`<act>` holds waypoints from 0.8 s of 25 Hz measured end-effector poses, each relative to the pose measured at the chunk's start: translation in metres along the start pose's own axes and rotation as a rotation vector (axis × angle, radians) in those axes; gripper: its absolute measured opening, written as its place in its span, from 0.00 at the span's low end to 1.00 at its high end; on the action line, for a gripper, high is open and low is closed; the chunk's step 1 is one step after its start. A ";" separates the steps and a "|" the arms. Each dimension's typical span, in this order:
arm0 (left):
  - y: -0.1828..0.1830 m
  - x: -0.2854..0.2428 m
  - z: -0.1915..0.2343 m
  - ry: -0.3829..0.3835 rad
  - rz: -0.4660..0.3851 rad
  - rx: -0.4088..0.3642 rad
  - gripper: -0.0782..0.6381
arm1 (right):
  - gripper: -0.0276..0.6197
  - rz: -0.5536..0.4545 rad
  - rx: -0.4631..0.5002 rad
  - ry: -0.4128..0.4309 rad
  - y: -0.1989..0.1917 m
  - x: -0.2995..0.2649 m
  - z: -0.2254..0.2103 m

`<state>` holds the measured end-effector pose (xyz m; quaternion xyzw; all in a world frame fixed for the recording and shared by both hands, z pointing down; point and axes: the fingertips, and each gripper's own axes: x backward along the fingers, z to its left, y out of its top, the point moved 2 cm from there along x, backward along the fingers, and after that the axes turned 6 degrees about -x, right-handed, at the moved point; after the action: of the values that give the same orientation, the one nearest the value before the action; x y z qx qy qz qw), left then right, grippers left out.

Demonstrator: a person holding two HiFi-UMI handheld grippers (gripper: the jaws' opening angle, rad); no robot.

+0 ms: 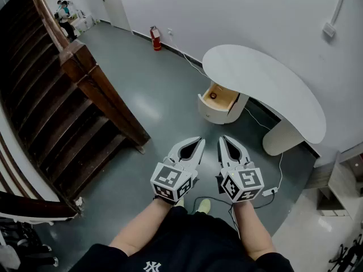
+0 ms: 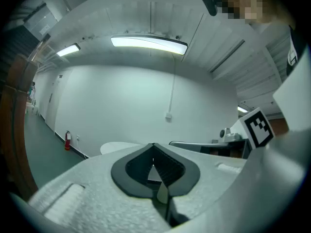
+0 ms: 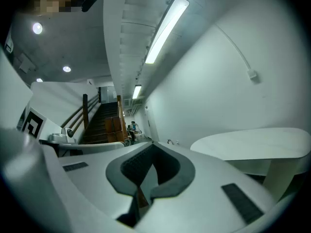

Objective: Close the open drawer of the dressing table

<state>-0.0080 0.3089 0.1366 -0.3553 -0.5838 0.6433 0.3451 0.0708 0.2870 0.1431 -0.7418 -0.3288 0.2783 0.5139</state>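
1. The left gripper (image 1: 201, 140) is held level, and its fingers are closed tip to tip with nothing between them. Its own view (image 2: 153, 145) shows the same.
2. The right gripper (image 1: 223, 139) is just beside it, on the right, and also level. Its fingers are pressed together and empty, as its own view (image 3: 152, 145) confirms.
3. The drawer (image 1: 220, 98) stands open, ahead of both pairs of fingers and well apart from them, roughly in line with the right fingers' tips. It is pulled out from under the near left end of the dressing table's white curved surface (image 1: 266, 81), showing a wooden inside behind a white rounded front.
4. A small round dark thing (image 1: 213, 95) lies in the drawer; what it is cannot be made out.
5. The surface runs from ahead of the fingers to the right of them. It shows low behind the left fingers (image 2: 116, 147) and off to the right of the right fingers (image 3: 257, 142).
6. A dark wooden staircase (image 1: 68, 112) rises to the left of the left fingers, its newel post (image 1: 105, 95) ahead and to the left of them.
7. A red fire extinguisher (image 1: 155, 38) stands by the wall, far beyond the fingertips.
8. Both grippers hover over grey floor (image 1: 164, 95), and a white cable (image 1: 272, 190) lies just right of the right gripper.
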 end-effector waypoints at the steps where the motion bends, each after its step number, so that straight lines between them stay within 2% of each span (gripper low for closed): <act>1: 0.001 0.000 -0.001 0.000 -0.001 -0.001 0.12 | 0.06 0.000 0.000 0.000 0.000 0.001 0.000; 8: -0.002 -0.001 -0.005 0.010 0.002 0.003 0.12 | 0.06 0.003 -0.007 0.004 -0.001 0.005 -0.004; 12: -0.003 -0.002 -0.007 0.013 0.004 0.002 0.12 | 0.06 -0.012 -0.054 0.025 0.001 0.007 -0.009; 20: -0.011 -0.020 0.007 0.071 0.024 -0.003 0.12 | 0.07 -0.010 -0.114 0.034 -0.005 0.004 -0.040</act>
<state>-0.0033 0.2895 0.1487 -0.3854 -0.5678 0.6334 0.3575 0.1022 0.2680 0.1597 -0.7728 -0.3392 0.2440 0.4777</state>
